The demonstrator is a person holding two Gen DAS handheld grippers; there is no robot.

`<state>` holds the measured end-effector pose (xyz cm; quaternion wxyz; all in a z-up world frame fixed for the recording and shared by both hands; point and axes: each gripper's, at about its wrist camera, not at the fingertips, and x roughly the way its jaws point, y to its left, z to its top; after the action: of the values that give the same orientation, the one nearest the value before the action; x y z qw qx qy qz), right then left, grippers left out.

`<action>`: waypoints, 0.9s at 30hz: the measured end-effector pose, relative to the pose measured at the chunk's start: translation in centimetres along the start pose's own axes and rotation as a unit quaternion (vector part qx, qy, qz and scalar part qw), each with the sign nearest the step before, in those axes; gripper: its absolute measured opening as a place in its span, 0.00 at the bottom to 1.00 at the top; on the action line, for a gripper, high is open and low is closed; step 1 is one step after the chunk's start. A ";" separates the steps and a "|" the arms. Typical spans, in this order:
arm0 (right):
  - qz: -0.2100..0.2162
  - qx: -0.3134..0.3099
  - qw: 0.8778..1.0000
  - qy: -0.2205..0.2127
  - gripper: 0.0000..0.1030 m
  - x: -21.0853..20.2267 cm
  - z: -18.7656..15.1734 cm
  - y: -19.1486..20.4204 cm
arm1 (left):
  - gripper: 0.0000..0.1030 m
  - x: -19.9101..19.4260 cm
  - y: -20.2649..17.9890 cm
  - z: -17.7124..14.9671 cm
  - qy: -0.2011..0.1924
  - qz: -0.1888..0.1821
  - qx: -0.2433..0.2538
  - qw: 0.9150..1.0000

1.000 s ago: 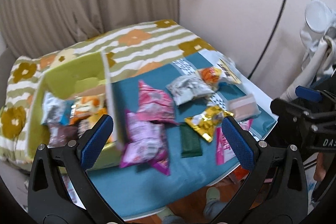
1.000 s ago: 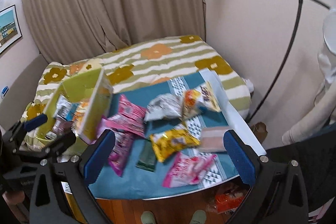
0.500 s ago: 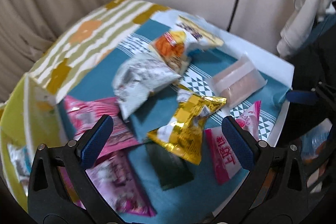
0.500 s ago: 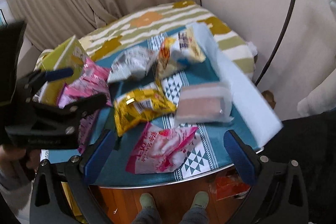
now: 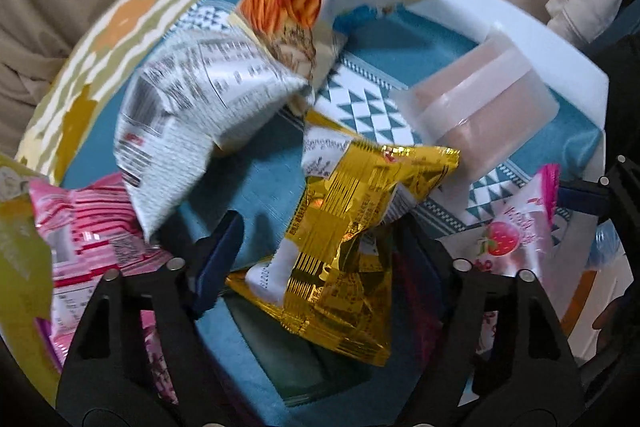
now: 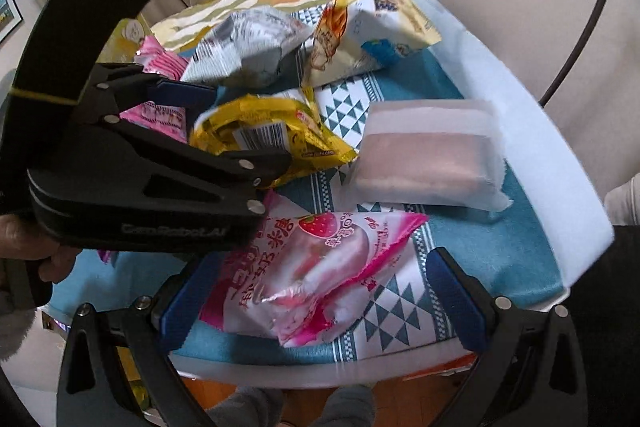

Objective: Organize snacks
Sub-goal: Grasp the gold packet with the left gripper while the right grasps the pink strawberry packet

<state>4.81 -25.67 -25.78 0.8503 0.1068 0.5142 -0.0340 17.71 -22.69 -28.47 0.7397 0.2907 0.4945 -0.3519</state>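
The black body of the left hand-held gripper [image 6: 224, 131] carries embossed lettering, roughly "GenRobot.AI". The pink strawberry snack packet [image 6: 316, 275] bears Chinese characters, too blurred to read.

Before you lie a shiny gold snack packet [image 5: 352, 227], a pink-and-white strawberry-printed packet [image 6: 312, 267], a silver packet [image 5: 188, 99] with black print, and a teal cloth [image 6: 492, 239] — banded with white triangles. Your gripper pads [image 6: 456, 295] are blue — frames black.

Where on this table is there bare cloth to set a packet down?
Free: blue cloth right of the strawberry packet, below the wafer pack. Crowded: around the gold packet, silver bag and chip bag.
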 end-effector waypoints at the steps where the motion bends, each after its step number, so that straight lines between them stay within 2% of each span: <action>1: 0.002 0.001 1.000 0.003 1.00 0.3 0.0 0.0 | 0.67 0.3 0.0 -0.1 0.003 -0.004 -0.001 1.000; 3: 0.006 0.003 1.000 0.010 1.00 0.9 0.1 0.2 | 0.61 0.5 0.1 -0.2 0.005 -0.015 -0.004 1.000; 5: 0.007 0.003 1.000 0.013 1.00 1.2 0.0 0.3 | 0.48 0.6 0.2 -0.3 0.005 -0.024 -0.006 1.000; 6: 0.007 0.002 1.000 0.015 1.00 1.3 0.0 0.4 | 0.45 0.6 0.1 -0.2 0.005 -0.027 -0.006 1.000; 14: -0.006 0.000 1.000 0.020 0.99 2.2 -0.1 1.0 | 0.43 0.3 0.1 -0.4 -0.001 -0.023 -0.002 1.000; 19: -0.019 -0.021 0.999 0.020 0.90 2.7 0.0 1.8 | 0.42 -0.1 0.1 -1.0 0.000 -0.013 -0.001 1.000; 21: -0.034 -0.039 0.998 0.020 0.76 2.8 0.1 2.3 | 0.42 -0.2 0.3 -1.1 0.001 -0.013 -0.004 1.000; 27: -0.021 -0.048 0.999 0.009 0.56 1.9 0.4 2.4 | 0.42 -1.3 0.5 -1.1 -0.006 -0.003 -0.011 1.000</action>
<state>6.43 -23.31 -26.93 0.8490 0.0556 0.5249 -0.0266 17.15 -21.23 -27.59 0.7447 0.2792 0.4948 -0.3503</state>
